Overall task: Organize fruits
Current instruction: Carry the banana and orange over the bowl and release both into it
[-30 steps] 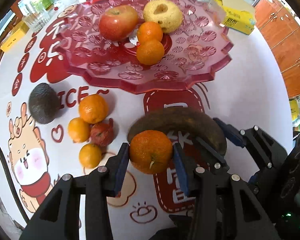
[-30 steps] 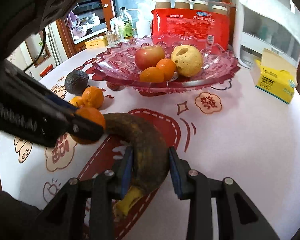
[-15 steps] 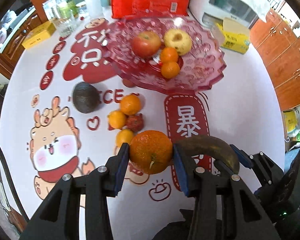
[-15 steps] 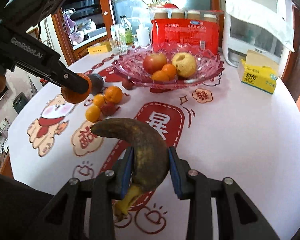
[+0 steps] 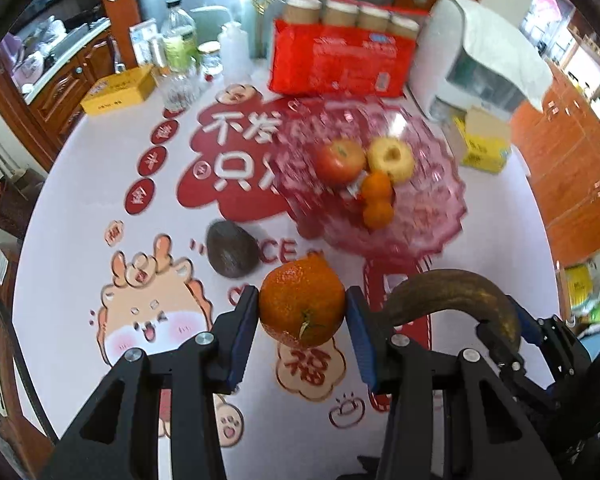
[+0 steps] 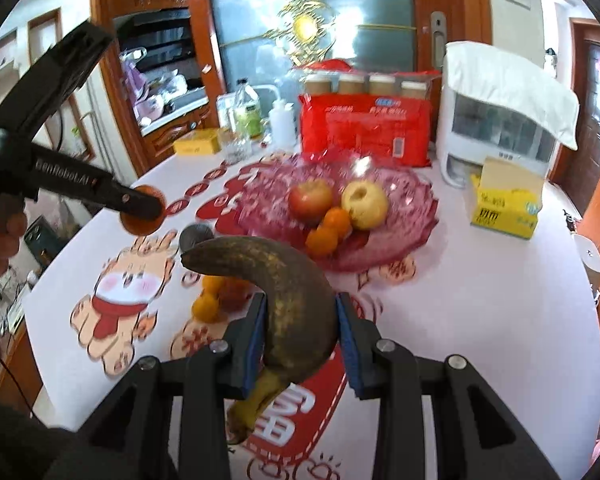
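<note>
We've got the left gripper [image 5: 302, 334] fingers clamped on a firm, roundish orange [image 5: 302, 305] held above the tabletop [image 5: 80, 240], right gripper [image 6: 298, 340] fingers pinching the overripe, likely mushy banana [image 6: 288, 300] mid-body, so grip gently.

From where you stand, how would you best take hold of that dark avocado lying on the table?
Grip the avocado across its fat middle, coming from above: it lies on its side, clear of the pink bowl, so probably nothing blocks the fingers either side. Both grippers are full now.
</note>
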Demonstrator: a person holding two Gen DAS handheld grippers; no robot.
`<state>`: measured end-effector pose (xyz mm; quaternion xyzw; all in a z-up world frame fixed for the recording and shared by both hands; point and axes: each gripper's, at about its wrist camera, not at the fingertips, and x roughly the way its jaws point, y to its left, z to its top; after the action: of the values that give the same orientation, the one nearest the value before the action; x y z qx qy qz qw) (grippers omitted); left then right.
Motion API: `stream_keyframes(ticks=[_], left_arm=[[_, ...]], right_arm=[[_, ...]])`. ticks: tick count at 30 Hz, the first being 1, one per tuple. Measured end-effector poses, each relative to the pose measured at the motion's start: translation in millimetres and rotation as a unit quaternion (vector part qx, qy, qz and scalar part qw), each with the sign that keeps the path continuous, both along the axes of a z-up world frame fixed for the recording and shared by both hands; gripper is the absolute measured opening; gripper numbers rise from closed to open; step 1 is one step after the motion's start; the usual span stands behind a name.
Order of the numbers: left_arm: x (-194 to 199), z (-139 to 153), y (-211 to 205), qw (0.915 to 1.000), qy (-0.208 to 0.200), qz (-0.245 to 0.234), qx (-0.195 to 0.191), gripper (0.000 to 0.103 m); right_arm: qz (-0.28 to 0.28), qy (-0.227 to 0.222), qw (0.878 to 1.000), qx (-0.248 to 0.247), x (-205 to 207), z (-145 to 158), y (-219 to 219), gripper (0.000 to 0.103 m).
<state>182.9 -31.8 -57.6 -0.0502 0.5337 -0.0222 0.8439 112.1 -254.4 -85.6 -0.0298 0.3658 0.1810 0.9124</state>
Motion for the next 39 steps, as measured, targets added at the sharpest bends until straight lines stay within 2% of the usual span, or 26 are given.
stream_keyframes(ticks=[11, 21, 28, 33, 35, 39], left_arm=[[54, 15, 15, 0.9995, -0.031, 0.002, -0.005, 0.043], [103, 15, -1, 0.9975, -0.056, -0.037, -0.021, 0.043], [142, -15, -8, 0.9971, -0.036, -0.053, -0.042, 0.043], [162, -54, -17, 0.9963, 0.006, -0.069, -0.051, 0.043], [165, -66, -21, 0.9961, 0.021, -0.071, -0.048, 0.043], [168, -81, -28, 0.9953, 0.036, -0.075, -0.05, 0.043]], right_arm=[[-0.048, -0.011, 0.999, 0.001, 64, 16, -8, 0.034], [-0.09, -0.015, 0.996, -0.006, 126, 12, -14, 0.034], [-0.123, -0.001, 0.992, 0.005, 169, -10, -22, 0.034], [-0.119, -0.006, 0.993, -0.006, 182, -32, -20, 0.034], [-0.12, 0.007, 0.993, -0.01, 190, -41, -20, 0.035], [-0.112, 0.003, 0.994, -0.011, 193, -47, -18, 0.035]])
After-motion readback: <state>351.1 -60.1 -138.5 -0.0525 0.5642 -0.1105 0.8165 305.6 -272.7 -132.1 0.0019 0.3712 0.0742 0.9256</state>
